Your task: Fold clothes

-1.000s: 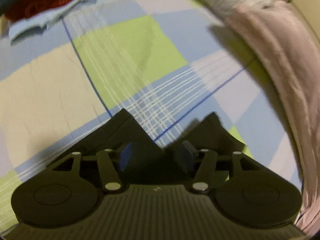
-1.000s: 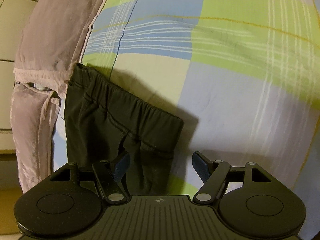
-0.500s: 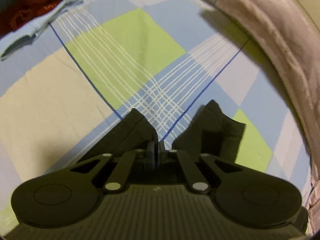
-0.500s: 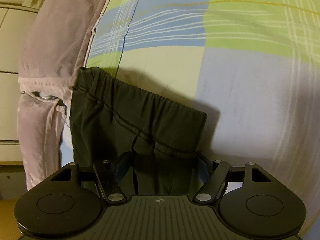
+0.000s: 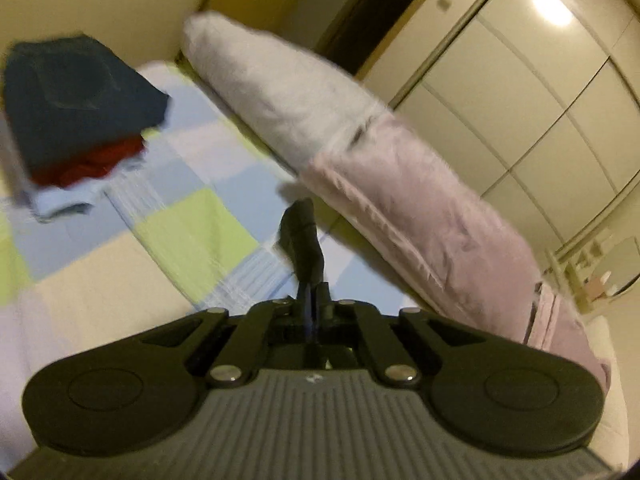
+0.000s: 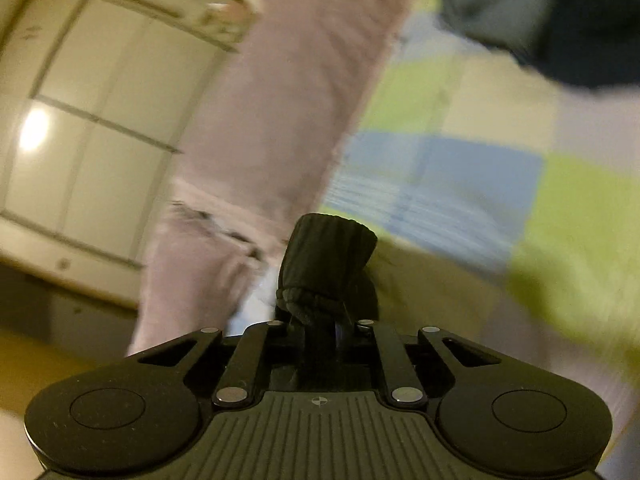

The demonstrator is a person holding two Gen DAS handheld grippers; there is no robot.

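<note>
Dark pants are held up off the checked bedspread by both grippers. My left gripper (image 5: 314, 300) is shut on a dark pant-leg end (image 5: 302, 240) that sticks up past the fingers. My right gripper (image 6: 320, 326) is shut on the bunched elastic waistband (image 6: 326, 264) of the same pants. Both views are tilted up and blurred. The rest of the garment hangs out of sight below the grippers.
A stack of folded clothes (image 5: 76, 108), navy on red on pale blue, lies at the far left of the bed (image 5: 192, 224); it also shows in the right wrist view (image 6: 560, 28). A long lilac and white bolster (image 5: 380, 184) runs along the bed's edge. Wardrobe doors (image 5: 520, 92) stand behind.
Both grippers have shut on the pants, the left first and the right after it, and have lifted and tilted up from the bedspread. The pants no longer lie flat.
</note>
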